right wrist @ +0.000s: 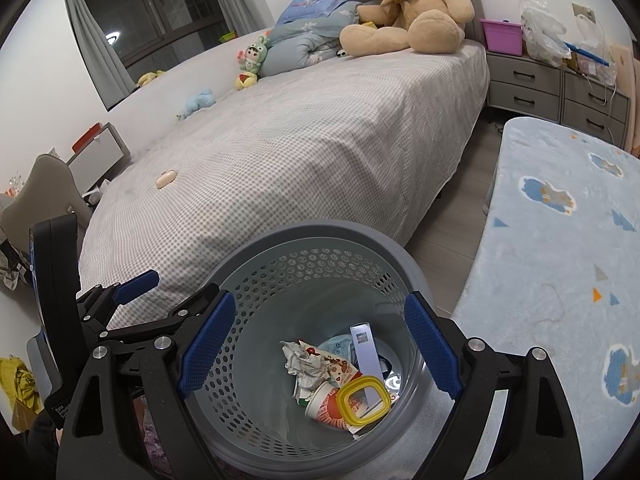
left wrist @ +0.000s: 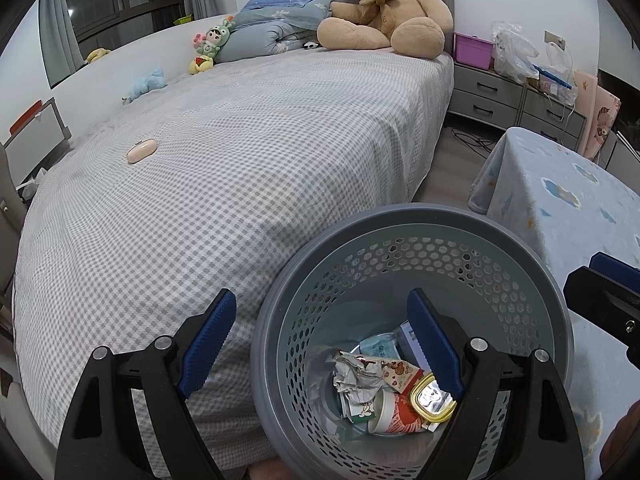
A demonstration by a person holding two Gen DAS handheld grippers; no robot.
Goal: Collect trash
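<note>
A grey perforated trash bin [left wrist: 400, 224] [right wrist: 320, 232] stands on the floor beside the bed. Inside lie crumpled paper [left wrist: 356, 372] [right wrist: 302, 364], a red and white paper cup [left wrist: 396, 416] [right wrist: 326, 404], a yellow-rimmed lid [left wrist: 430, 396] [right wrist: 362, 400], snack wrappers and a small box. My left gripper [left wrist: 320, 344] is open and empty above the bin's left rim. My right gripper [right wrist: 318, 344] is open and empty above the bin's mouth. The left gripper also shows in the right wrist view [right wrist: 136, 284], at the left.
The bed [left wrist: 240, 160] with a checked sheet holds a large teddy bear [left wrist: 384, 8], small plush toys, folded bedding and a small pink case [left wrist: 142, 150]. A light blue cloud-pattern rug [right wrist: 560, 260] lies at right. Grey drawers [left wrist: 516, 100] stand by the far wall.
</note>
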